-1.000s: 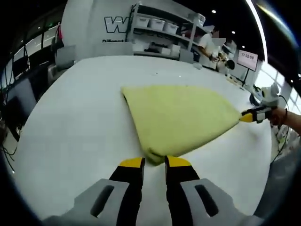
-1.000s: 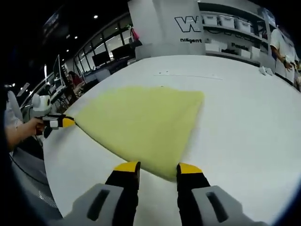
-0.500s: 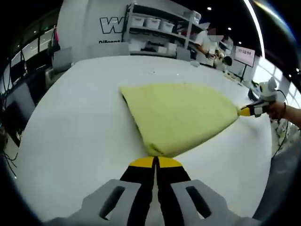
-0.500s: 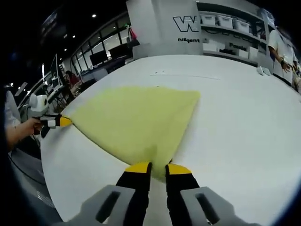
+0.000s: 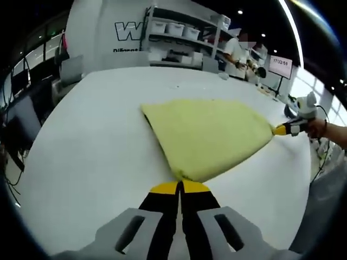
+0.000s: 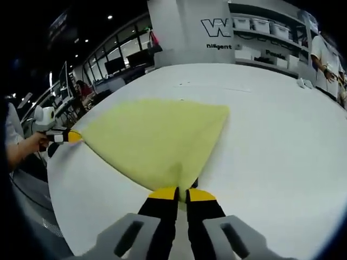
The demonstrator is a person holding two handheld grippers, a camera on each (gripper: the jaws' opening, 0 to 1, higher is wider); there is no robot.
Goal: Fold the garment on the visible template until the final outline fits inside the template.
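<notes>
A pale yellow garment [image 5: 209, 132] [image 6: 157, 138] lies folded on the white table [image 5: 92, 141] [image 6: 282, 135], drawn out into a rough triangle. In the left gripper view my left gripper [image 5: 179, 187] is shut on the garment's near corner. In the right gripper view my right gripper [image 6: 181, 193] is shut on another near corner. The right gripper [image 5: 283, 129] also appears at the garment's far right tip in the left gripper view, held by a hand. The left gripper [image 6: 69, 136] appears at the far left tip in the right gripper view. I see no template outline on the table.
Shelves with white bins [image 5: 179, 32] [image 6: 260, 24] and a white wall with large lettering stand behind the table. A person [image 5: 238, 51] stands at the back right. Chairs and desks [image 6: 108, 76] line the far side. A screen [image 5: 281, 66] glows at the right.
Both grippers went from open to shut on the garment's corners. The cloth is drawn slightly tauter between them.
</notes>
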